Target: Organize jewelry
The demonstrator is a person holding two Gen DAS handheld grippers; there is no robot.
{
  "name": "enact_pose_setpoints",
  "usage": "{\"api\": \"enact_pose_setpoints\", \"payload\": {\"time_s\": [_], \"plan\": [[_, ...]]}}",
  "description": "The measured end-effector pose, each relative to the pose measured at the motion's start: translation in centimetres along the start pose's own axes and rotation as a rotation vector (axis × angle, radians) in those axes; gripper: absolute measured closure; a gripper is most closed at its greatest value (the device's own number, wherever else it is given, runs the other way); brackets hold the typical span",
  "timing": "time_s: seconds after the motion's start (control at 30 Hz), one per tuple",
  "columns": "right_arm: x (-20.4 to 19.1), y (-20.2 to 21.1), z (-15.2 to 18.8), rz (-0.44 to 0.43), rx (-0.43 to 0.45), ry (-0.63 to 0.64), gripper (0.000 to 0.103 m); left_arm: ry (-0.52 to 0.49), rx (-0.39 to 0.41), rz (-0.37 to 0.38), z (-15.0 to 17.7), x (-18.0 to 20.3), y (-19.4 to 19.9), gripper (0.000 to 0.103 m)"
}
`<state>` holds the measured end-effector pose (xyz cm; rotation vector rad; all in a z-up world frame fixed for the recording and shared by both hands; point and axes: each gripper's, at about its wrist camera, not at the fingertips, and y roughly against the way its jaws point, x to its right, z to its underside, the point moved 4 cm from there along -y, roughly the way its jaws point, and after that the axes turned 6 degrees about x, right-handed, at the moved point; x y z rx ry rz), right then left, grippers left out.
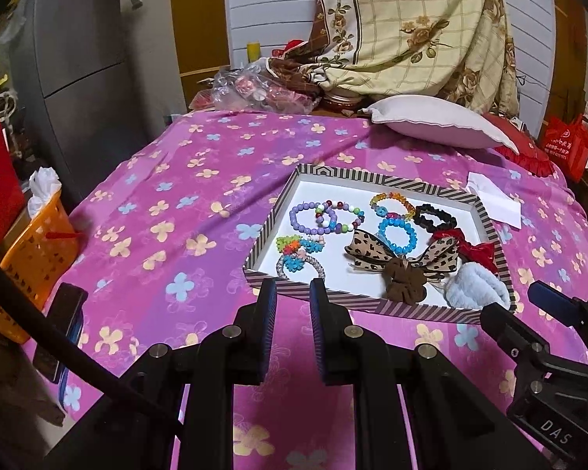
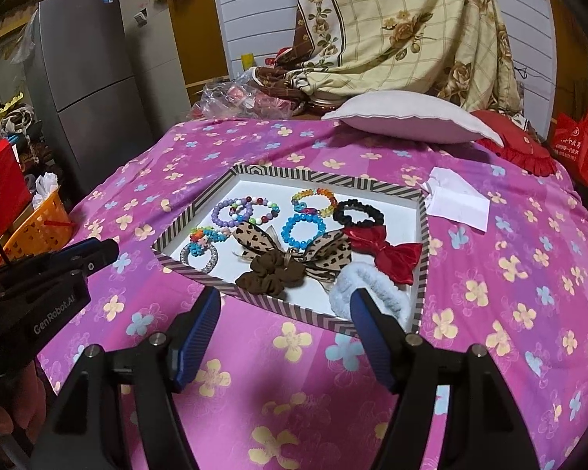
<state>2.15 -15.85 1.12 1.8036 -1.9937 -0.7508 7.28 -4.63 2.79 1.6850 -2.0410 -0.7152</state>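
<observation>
A striped shallow tray (image 1: 311, 297) (image 2: 254, 298) lies on the pink flowered bedspread. In it are a purple bead bracelet (image 1: 311, 217) (image 2: 231, 211), a blue bead bracelet (image 1: 398, 231) (image 2: 302, 230), a leopard bow (image 1: 403, 254) (image 2: 294, 248), a brown scrunchie (image 1: 405, 282) (image 2: 270, 276), a black scrunchie (image 1: 435, 215) (image 2: 358, 211), a red bow (image 1: 474, 248) (image 2: 388, 250) and a white fluffy band (image 1: 476, 293) (image 2: 376, 290). My left gripper (image 1: 293, 288) hovers just before the tray's near edge, jaws a narrow gap apart, empty. My right gripper (image 2: 286, 299) is open wide and empty, at the tray's near edge.
A white pillow (image 2: 407, 119) and a red cushion (image 2: 517, 152) lie at the back of the bed. A white paper (image 2: 456, 197) lies right of the tray. An orange basket (image 1: 31, 262) and a grey fridge (image 2: 94, 78) stand to the left.
</observation>
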Motion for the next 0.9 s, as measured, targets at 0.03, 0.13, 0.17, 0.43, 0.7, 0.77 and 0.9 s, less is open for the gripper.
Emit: {"api": "enact_pose_setpoints", "payload": {"time_s": [0.03, 0.13, 0.17, 0.43, 0.7, 0.77, 0.9], "plan": [[0.0, 0.0, 0.0, -0.001, 0.000, 0.000, 0.031, 0.000, 0.002, 0.000, 0.0, 0.0, 0.1, 0.085], [0.0, 0.0, 0.0, -0.001, -0.003, -0.003, 0.031, -0.011, 0.006, -0.003, 0.0, 0.2, 0.3, 0.085], [-0.1, 0.1, 0.0, -0.002, -0.004, -0.004, 0.031, -0.014, 0.007, -0.004, 0.0, 0.2, 0.3, 0.085], [-0.2, 0.2, 0.2, -0.004, -0.011, -0.002, 0.031, -0.018, 0.006, -0.005, 0.1, 0.3, 0.3, 0.085], [0.1, -0.1, 0.4, -0.010, -0.021, -0.003, 0.030, -0.027, 0.014, -0.001, 0.3, 0.6, 0.3, 0.085], [0.1, -0.1, 0.4, -0.013, -0.021, -0.006, 0.030, -0.039, 0.033, 0.002, 0.6, 1.0, 0.5, 0.085], [1.5, -0.1, 0.7, 0.004, -0.016, -0.015, 0.029, -0.050, 0.028, 0.009, 1.0, 1.2, 0.3, 0.085]]}}
